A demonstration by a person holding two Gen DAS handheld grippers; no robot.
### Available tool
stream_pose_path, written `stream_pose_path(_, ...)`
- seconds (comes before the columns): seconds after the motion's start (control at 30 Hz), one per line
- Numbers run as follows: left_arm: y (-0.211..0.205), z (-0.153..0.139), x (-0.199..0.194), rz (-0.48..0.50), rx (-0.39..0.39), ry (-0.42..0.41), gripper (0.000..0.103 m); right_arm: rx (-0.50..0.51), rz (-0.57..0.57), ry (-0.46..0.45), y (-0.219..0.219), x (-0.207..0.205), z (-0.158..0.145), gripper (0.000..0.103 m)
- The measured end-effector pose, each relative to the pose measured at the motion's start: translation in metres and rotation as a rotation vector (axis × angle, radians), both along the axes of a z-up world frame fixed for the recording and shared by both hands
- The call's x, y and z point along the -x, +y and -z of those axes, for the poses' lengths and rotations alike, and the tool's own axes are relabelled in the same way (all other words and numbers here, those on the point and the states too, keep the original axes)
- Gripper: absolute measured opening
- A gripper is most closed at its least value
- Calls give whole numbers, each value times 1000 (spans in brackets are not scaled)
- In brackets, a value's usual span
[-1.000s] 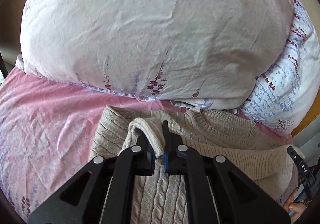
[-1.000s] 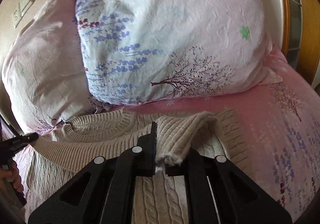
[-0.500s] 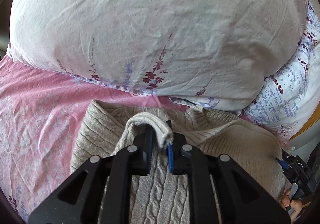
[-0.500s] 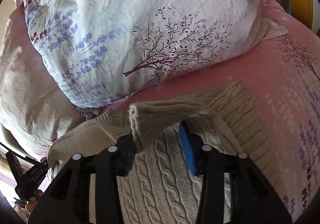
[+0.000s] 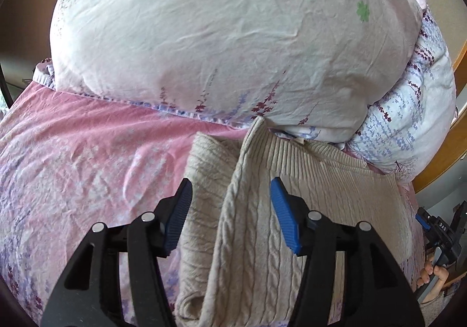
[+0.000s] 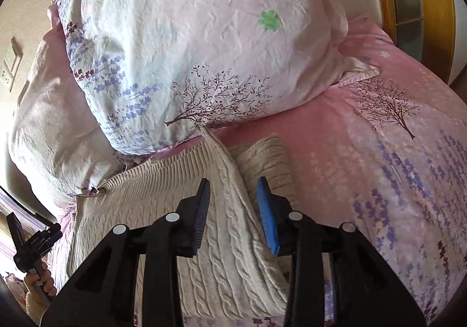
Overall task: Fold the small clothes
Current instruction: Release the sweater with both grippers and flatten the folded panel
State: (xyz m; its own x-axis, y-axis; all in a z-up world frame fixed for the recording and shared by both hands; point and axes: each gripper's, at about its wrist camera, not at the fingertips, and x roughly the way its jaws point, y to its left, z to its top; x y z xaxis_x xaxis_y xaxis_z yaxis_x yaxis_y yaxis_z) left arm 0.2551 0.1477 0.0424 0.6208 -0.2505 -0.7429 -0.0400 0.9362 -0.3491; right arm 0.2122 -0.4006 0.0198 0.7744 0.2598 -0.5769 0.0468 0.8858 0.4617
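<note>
- Left wrist view: the left gripper (image 5: 230,211) gapes wide, gripping nothing, over the beige cable-knit sweater (image 5: 306,210) on the pink bed (image 5: 87,152) below the pillows (image 5: 219,35).
- Right wrist view: the right gripper (image 6: 233,211) is likewise spread and empty above the folded-in edge; the knit looks soft, floppy and light, best pinched at the ribbed hem.

Home bedroom. A bed with a pink floral bedsheet (image 6: 388,152) printed with trees and lavender sprigs fills both views. Two plump pillows in matching print sit at its head: a pale pink-white pillow (image 5: 221,35) and a white-blue lavender pillow (image 6: 186,58), pressed side by side. A wooden headboard frame (image 6: 437,6) with frosted panels stands at the right edge of the right wrist view. A beige painted wall carries a wall switch plate (image 6: 11,64). A cable-knit beige sweater (image 5: 262,225) lies on the sheet, just below the pillows.
</note>
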Motion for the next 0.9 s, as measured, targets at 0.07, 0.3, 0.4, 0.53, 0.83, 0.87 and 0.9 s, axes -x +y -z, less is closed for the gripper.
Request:
stream_pose_path(0.07, 7, 3, 9, 14, 10, 15, 45, 24, -19, 16, -2, 4, 5, 35)
stream_pose_path(0.3, -5, 17, 25, 63, -32, 42, 41, 63, -56, 50, 7, 7, 17, 35)
stream_pose_path(0.4, -11, 20, 27, 77, -69, 52, 41, 84, -64, 65, 9, 7, 21, 35)
stream_pose_path(0.53, -16, 24, 27, 83, -114, 61, 41, 101, -79, 76, 11, 8, 26, 35)
stream_pose_path(0.83, -23, 30, 29, 106, -146, 78, 11, 103, -102, 58, 11, 19, 28, 11)
stream_pose_path(0.87, -23, 29, 29, 108, -142, 76, 10, 94, -97, 50, 9, 20, 26, 11)
stream_pose_path(0.9, -22, 28, 30, 113, -142, 74, 9, 83, -91, 41, 8, 23, 23, 11)
